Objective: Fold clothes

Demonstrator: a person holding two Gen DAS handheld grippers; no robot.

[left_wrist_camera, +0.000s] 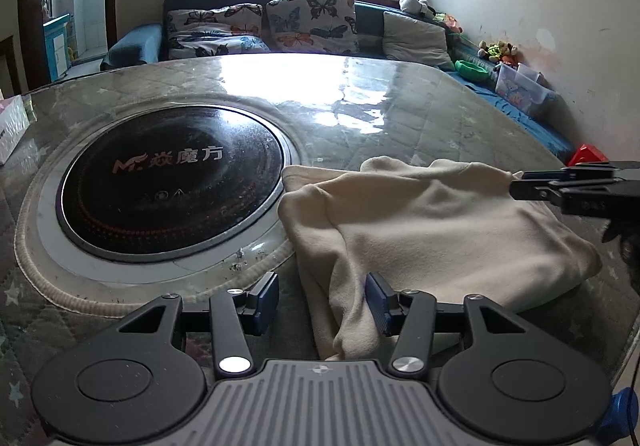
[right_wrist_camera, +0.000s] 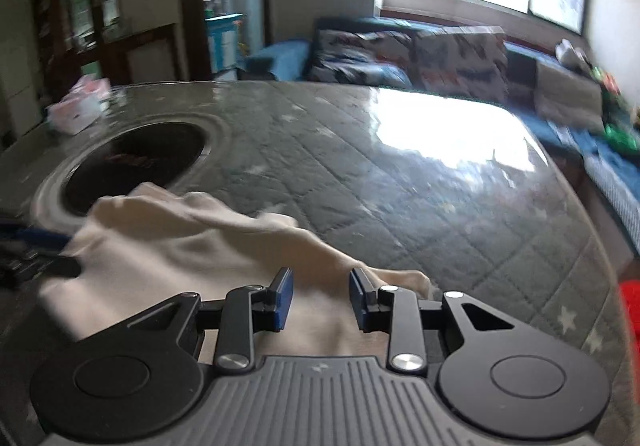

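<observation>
A cream garment point(left_wrist_camera: 432, 230) lies folded over on the glass-topped table, to the right of the round black cooktop point(left_wrist_camera: 172, 182). My left gripper point(left_wrist_camera: 322, 304) is open, its jaws on either side of the garment's near left edge, which hangs between them. My right gripper point(right_wrist_camera: 320, 300) is open, low over the garment's right side point(right_wrist_camera: 192, 246); the cloth lies under and between its jaws. In the left wrist view the right gripper point(left_wrist_camera: 520, 186) comes in from the right at the garment's far corner. The right wrist view is blurred.
A tissue box point(left_wrist_camera: 12, 130) sits at the table's left edge, also in the right wrist view point(right_wrist_camera: 80, 106). A sofa with butterfly cushions point(left_wrist_camera: 280, 26) and toys stands behind the table. A red object point(right_wrist_camera: 630, 310) is by the table's right edge.
</observation>
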